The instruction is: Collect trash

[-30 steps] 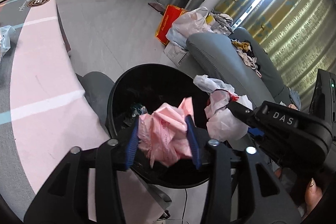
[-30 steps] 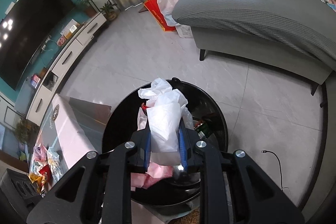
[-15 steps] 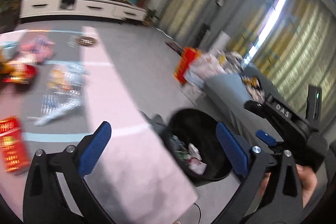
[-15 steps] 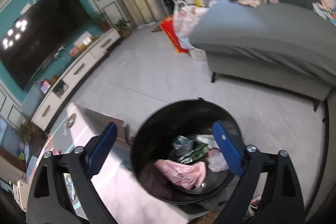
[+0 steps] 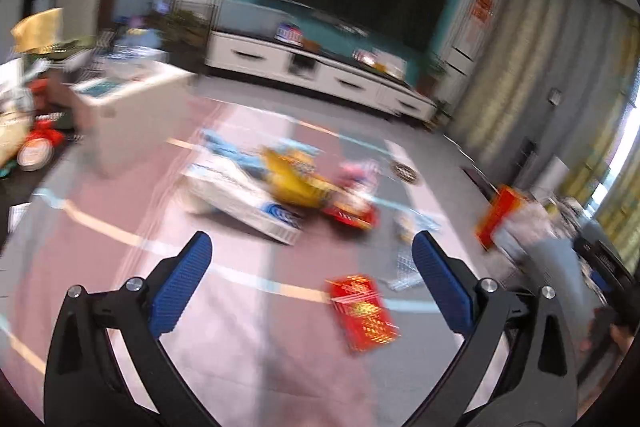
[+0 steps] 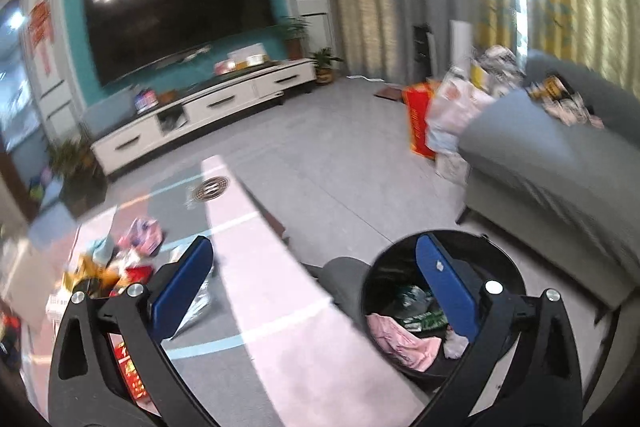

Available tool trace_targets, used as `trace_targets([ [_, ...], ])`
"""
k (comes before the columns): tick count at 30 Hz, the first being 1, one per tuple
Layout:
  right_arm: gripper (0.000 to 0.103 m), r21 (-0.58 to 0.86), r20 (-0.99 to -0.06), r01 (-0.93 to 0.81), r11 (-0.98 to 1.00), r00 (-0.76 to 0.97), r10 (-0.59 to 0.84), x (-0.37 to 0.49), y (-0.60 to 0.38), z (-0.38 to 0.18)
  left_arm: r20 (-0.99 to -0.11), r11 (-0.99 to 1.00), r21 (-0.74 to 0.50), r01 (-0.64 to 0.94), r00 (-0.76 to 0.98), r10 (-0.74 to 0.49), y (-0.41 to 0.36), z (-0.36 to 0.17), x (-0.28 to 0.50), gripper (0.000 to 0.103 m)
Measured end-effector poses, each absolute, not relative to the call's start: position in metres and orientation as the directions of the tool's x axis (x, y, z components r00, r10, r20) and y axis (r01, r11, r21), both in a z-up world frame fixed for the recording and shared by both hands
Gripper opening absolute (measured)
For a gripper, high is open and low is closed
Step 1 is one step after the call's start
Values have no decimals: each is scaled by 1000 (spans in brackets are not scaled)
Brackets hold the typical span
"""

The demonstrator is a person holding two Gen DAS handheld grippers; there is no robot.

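Beyond left tongs, red packet.

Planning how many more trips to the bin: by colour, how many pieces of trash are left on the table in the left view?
red packets: 2
yellow bag: 1
pink packet: 1
white-blue pack: 1
clear wrapper: 1
Total: 6, though motion blur may hide more.

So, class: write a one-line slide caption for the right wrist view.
Open right gripper above the black trash bin, pink bag inside, beside the pink table.
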State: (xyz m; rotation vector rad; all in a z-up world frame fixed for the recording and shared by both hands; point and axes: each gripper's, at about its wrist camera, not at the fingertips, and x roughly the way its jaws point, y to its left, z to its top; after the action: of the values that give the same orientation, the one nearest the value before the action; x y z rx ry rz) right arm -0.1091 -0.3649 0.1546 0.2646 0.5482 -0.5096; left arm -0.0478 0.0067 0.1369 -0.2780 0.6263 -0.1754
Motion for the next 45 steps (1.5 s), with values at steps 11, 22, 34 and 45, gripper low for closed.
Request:
trace_targets([
  [11,100,23,-515,375,927,799,-310,-69,-287,143,-595,937,-339,-79,790,-149,81,98,-25,100],
  [22,100,24,-583,271,962,786,-207,-44,-251,118,-603,908,-409,-97,775,-188,95,85,-19,100],
  [34,99,149,-601,229,962,794,-96,-40,-271,126,-604,877,-470,-99,761,-237,105,88,-3,85],
  [45,87,205,-685,268,941,727,-58,50,-305,84,-641,842,-531,-98,697,-323,98,72,88,77],
])
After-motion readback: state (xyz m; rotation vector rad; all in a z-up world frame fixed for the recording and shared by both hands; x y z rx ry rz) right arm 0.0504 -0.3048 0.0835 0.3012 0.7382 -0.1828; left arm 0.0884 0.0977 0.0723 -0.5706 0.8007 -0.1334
